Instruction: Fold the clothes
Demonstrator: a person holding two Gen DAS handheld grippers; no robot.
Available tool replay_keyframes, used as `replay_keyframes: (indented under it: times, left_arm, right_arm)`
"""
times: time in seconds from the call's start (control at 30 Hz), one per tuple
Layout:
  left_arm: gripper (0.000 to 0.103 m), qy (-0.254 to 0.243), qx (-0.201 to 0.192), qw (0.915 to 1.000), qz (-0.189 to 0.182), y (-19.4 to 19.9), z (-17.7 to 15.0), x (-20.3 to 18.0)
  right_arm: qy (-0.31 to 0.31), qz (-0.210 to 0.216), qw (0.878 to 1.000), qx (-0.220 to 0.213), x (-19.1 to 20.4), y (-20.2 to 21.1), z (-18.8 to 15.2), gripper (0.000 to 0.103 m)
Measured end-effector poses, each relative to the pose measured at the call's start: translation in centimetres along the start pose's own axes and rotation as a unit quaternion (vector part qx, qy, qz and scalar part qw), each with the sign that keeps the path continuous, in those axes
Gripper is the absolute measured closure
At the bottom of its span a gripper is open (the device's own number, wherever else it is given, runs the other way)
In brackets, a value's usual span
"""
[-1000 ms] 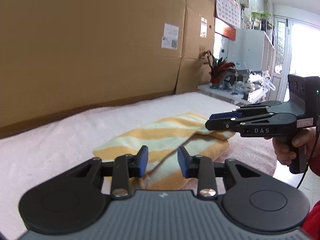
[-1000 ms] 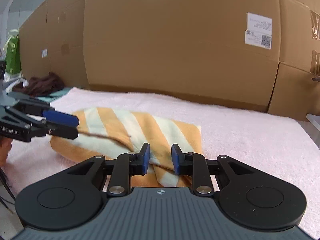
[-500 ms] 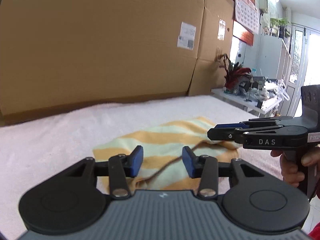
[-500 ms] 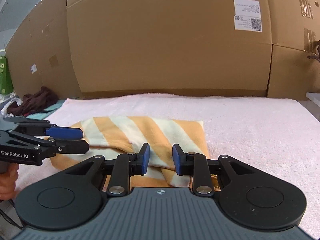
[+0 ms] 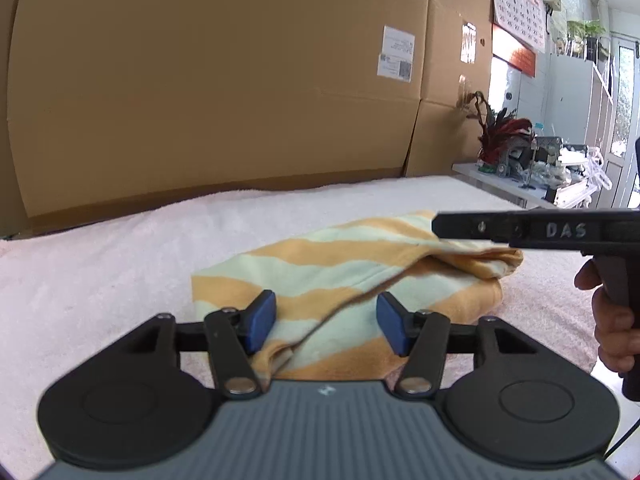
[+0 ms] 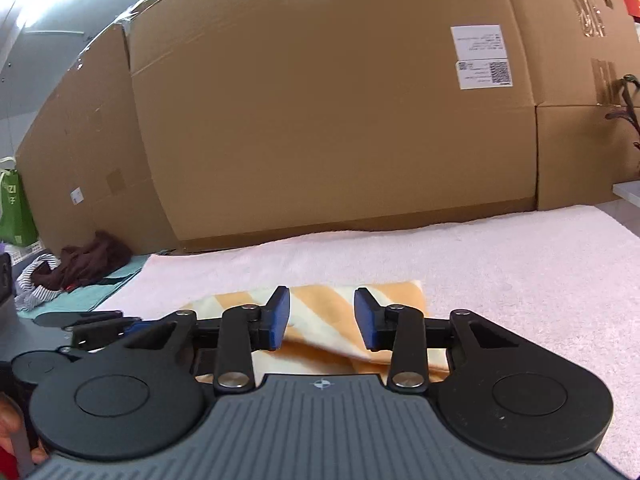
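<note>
Orange-and-cream striped folded garment [image 5: 344, 276] is lying on the pale pink towelling table cover [image 5: 100, 280], long axis running left-right, well in front of the brown cardboard box wall [image 5: 224, 80]. Left gripper [image 5: 326, 318] is sitting at the garment's near-left edge, jaws having just been opening, apart, cloth between them but unpinched; right gripper [image 6: 322, 318] is hovering at its right end, blue pads slightly apart, gripping nothing. Near hem is being hidden by both gripper bodies, and whether either gripper's pads are touching cloth is hard to tell.

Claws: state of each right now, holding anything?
Left claw: open, jaws just widened, striped cloth lies between and below the pads, not gripped.
Right claw: open, over the cloth, nothing gripped.
</note>
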State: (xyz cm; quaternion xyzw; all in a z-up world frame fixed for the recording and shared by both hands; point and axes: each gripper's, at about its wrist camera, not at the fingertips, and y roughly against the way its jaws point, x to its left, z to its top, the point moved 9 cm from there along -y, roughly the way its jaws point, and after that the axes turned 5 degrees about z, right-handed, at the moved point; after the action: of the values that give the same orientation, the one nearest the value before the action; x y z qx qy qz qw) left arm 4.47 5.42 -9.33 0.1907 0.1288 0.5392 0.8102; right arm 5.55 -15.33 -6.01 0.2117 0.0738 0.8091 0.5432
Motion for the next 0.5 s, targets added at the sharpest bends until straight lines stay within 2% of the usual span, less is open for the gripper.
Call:
replay_keyframes:
  times: [0.03, 0.1, 0.17, 0.23, 0.33, 0.43, 0.5]
  left_arm:
    - [0.044, -0.002, -0.002, 1.0000, -0.003, 0.1, -0.1, -0.1]
    - [0.043, -0.008, -0.014, 0.9998, -0.007, 0.7, -0.5, 0.0]
    - [0.042, -0.007, -0.020, 0.9996, -0.017, 1.4, -0.4, 0.0]
    - [0.037, 0.001, -0.025, 0.9992, -0.031, 2.3, -0.1, 0.1]
    - [0.030, 0.036, -0.033, 0.9975, -0.052, 3.9, 0.5, 1.2]
    - [0.030, 0.098, -0.037, 0.9939, -0.035, 5.2, 0.8, 4.3]
    - [0.030, 0.140, -0.026, 0.9896, -0.022, 5.4, 0.6, 6.4]
  right_arm:
    - [-0.005, -0.006, 1.000, 0.022, -0.4, -0.6, -1.0, 0.077]
    - [-0.002, -0.007, 1.000, 0.025, -0.8, -0.6, -2.2, 0.080]
    - [0.012, -0.009, 1.000, 0.028, -0.7, -0.1, -2.3, 0.080]
    - [-0.001, -0.004, 0.999, 0.035, -0.8, 0.2, -2.0, 0.079]
    - [0.028, 0.005, 0.999, 0.038, -0.5, 1.4, -2.1, 0.076]
    - [0.041, 0.011, 0.999, 0.030, -1.0, 3.1, -2.1, 0.072]
    - [0.024, 0.007, 0.999, 0.024, -2.4, 4.1, -1.6, 0.067]
